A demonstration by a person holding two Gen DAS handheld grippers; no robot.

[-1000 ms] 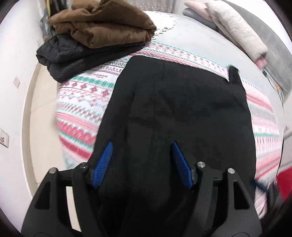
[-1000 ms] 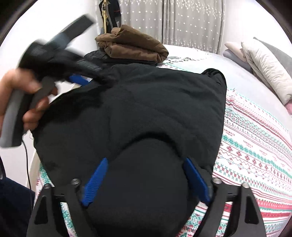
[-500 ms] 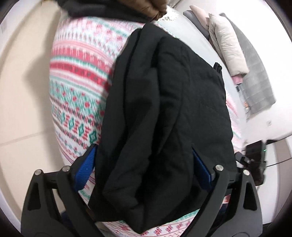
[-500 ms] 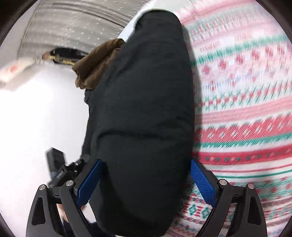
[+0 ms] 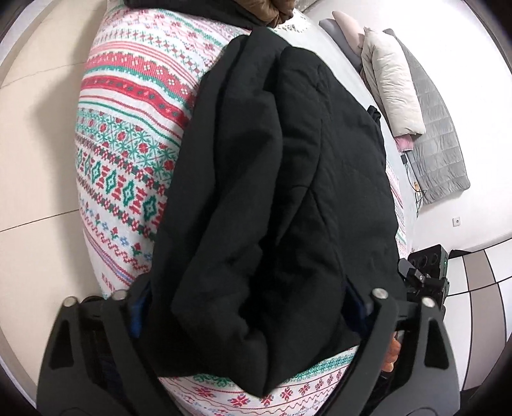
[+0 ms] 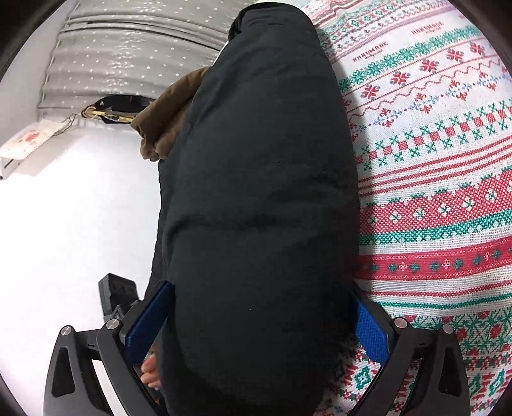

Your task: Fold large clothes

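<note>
Since a second ago both grippers have dropped toward the bed and rolled, and the black padded coat (image 5: 288, 179), then spread flat across the patterned blanket (image 5: 128, 134), now lies folded into a long, thick bundle.

In the left wrist view the coat runs lengthwise along the bed, from the near edge at the bottom of the frame toward the far end, where a brown garment (image 5: 272, 12) sits on a dark one. Its folded layers overlap in soft ridges. Patterned blanket shows to the left of the coat and in a strip beneath its near end. Pale pillows (image 5: 393, 86) and a grey quilt (image 5: 441, 144) lie along the bed's far right edge. The left gripper (image 5: 249, 307) straddles the coat's near end. Its jaws stand wide and are closing, with the fabric bulging between them. The blue pads are mostly hidden by cloth, and whether they press on it cannot be told.

In the right wrist view the coat (image 6: 262, 208) appears as a rounded roll with blanket (image 6: 432, 192) to its right. The brown garment (image 6: 169, 121) peeks out behind it, below a starred grey curtain (image 6: 128, 48). The right gripper (image 6: 262, 323) has its jaws opening to their widest, one blue pad on each side of the roll. The left pad stands slightly clear of the fabric. The right one is close against it.
</note>
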